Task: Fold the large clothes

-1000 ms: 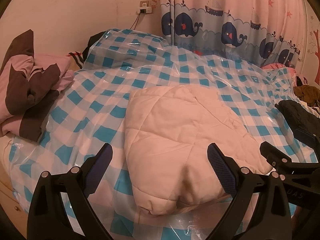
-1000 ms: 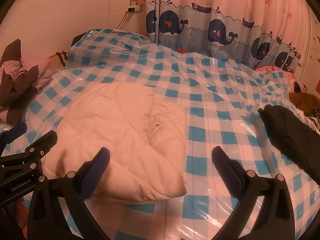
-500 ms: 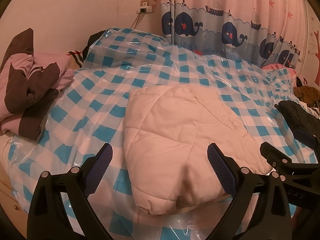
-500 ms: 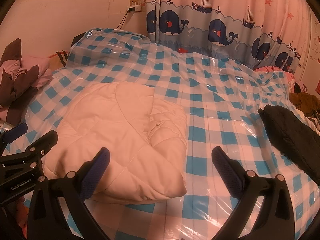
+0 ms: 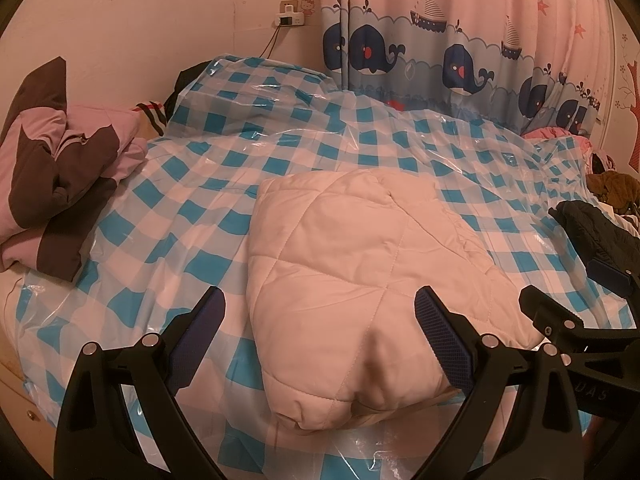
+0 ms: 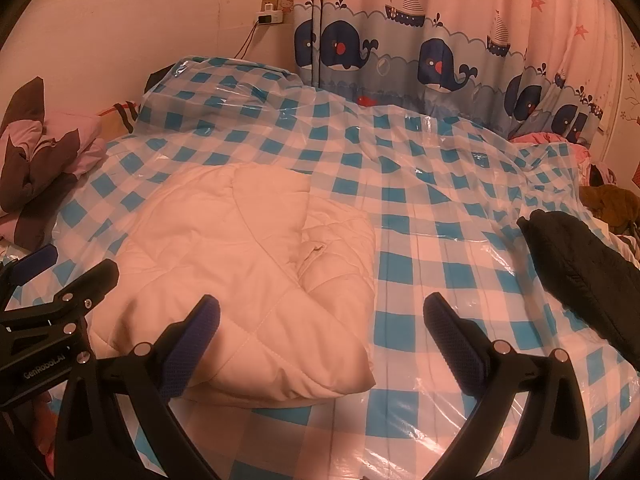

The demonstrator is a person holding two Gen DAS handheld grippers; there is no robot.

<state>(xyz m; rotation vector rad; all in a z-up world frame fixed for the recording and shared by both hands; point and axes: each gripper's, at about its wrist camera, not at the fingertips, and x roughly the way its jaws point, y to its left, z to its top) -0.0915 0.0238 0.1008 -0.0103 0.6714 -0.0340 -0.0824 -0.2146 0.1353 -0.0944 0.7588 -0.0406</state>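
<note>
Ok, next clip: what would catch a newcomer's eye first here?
A puffy white quilted jacket, already folded into a bundle, lies in the middle of the bed on a glossy blue-and-white checked plastic sheet. Both the left gripper and right gripper hover open over its near edge, holding nothing. Behind, a whale-and-sailboat curtain hangs, and a dark jacket lies at the right.

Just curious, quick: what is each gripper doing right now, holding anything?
Left gripper: open, holding nothing, above the white quilted jacket.
Right gripper: open, holding nothing.
</note>
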